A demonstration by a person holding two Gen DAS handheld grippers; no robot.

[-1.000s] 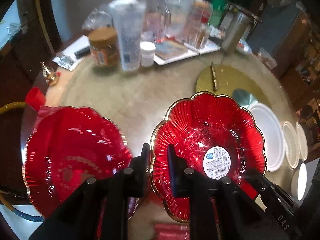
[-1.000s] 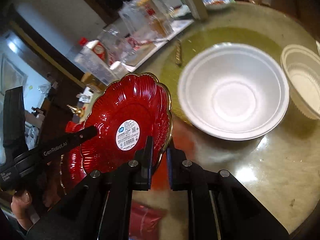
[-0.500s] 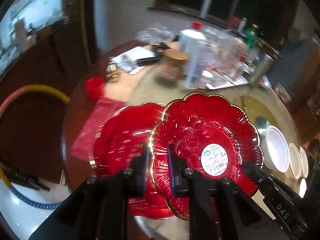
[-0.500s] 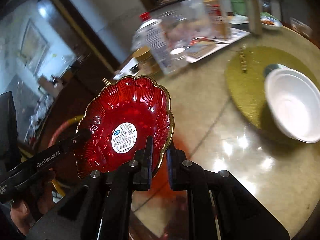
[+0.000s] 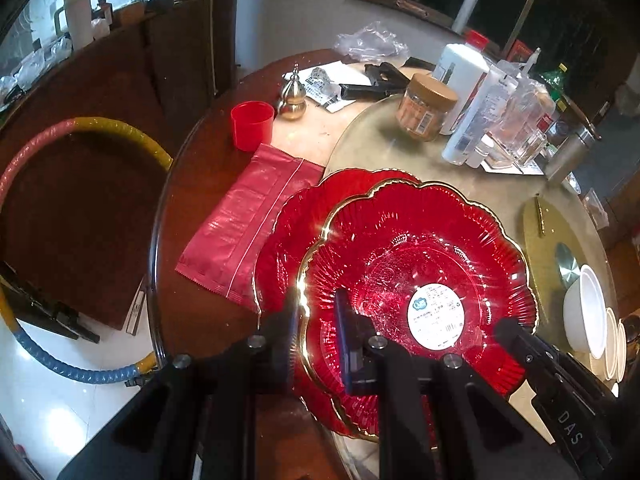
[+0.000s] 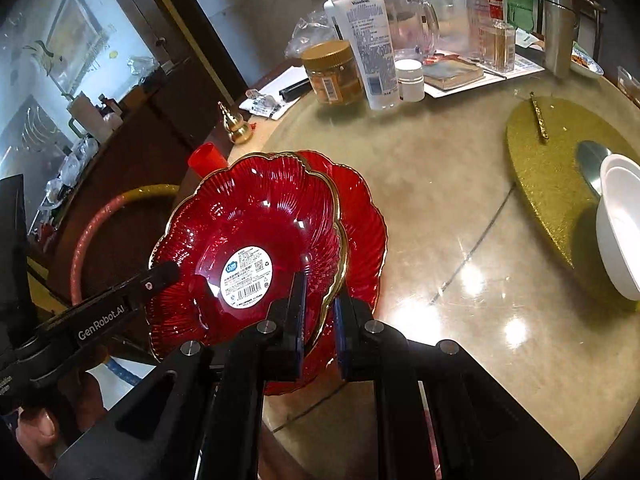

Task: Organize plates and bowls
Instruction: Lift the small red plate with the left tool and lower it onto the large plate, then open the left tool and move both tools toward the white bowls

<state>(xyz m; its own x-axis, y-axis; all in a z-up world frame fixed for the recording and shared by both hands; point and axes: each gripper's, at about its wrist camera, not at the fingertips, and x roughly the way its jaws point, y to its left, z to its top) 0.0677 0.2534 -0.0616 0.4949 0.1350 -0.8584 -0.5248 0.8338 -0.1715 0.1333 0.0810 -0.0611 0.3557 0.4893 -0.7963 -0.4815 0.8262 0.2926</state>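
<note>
A red scalloped glass plate with a gold rim and a white label is held above a second red plate that lies on the table. My left gripper is shut on the held plate's near-left rim. My right gripper is shut on its opposite rim; the plate also shows in the right wrist view, partly over the lower plate. White bowls stand nested at the right; one shows in the right wrist view.
A red packet, a red cup and a gold gourd ornament lie to the left. Bottles, a jar and clear containers crowd the far side. A gold mat lies by the bowls.
Both grippers have carried the held plate left, from beside the lower red plate to over it. The white bowls now sit farther to the right.
</note>
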